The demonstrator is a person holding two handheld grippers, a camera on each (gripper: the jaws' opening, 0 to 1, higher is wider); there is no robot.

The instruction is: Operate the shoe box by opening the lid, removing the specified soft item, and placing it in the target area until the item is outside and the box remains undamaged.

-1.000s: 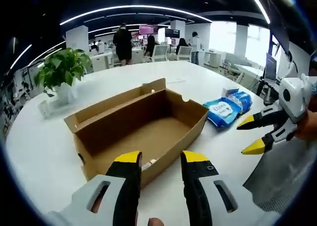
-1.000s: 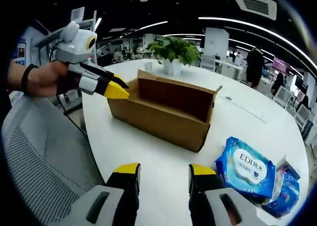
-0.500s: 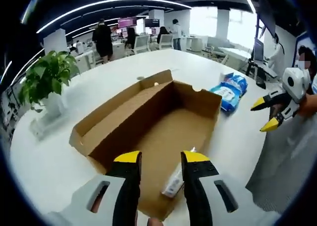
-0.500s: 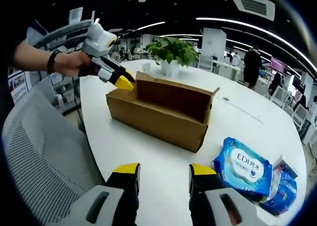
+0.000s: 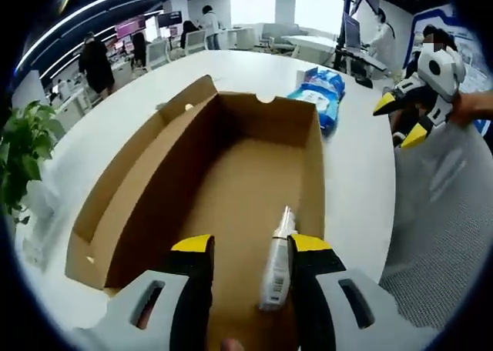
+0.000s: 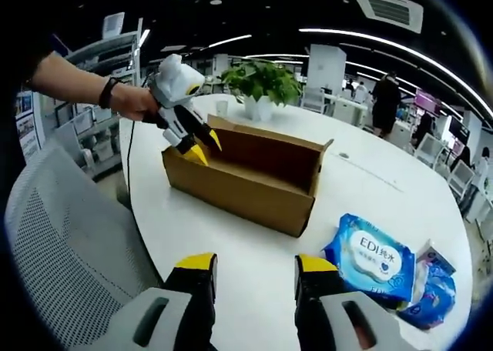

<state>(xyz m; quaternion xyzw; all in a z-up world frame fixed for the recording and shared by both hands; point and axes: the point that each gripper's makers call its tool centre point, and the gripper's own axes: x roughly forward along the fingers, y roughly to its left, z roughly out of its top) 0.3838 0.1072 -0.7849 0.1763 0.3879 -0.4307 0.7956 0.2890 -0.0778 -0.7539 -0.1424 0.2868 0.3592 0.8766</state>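
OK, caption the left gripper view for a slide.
Open left gripper poised over a tube inside the cardboard box.

Shoe box (image 5: 231, 166): plain brown cardboard, open-topped, long rectangle, sits flat on white table. Lid flap upright along one long side, w/ small semicircular notch in rim. Walls look intact, no tears seen. In right gripper view box (image 6: 246, 178) lies mid-table, long outer side toward camera.

Inside box: small white tube-like item (image 5: 277, 262), nozzle end pointing toward far end, lying on box floor at near end, close to right wall. Label unreadable. Rest of box floor bare cardboard.

Blue-white wipes pack (image 6: 368, 257) lies flat on table outside box, beyond its far end, apart from it; printed "EDI".
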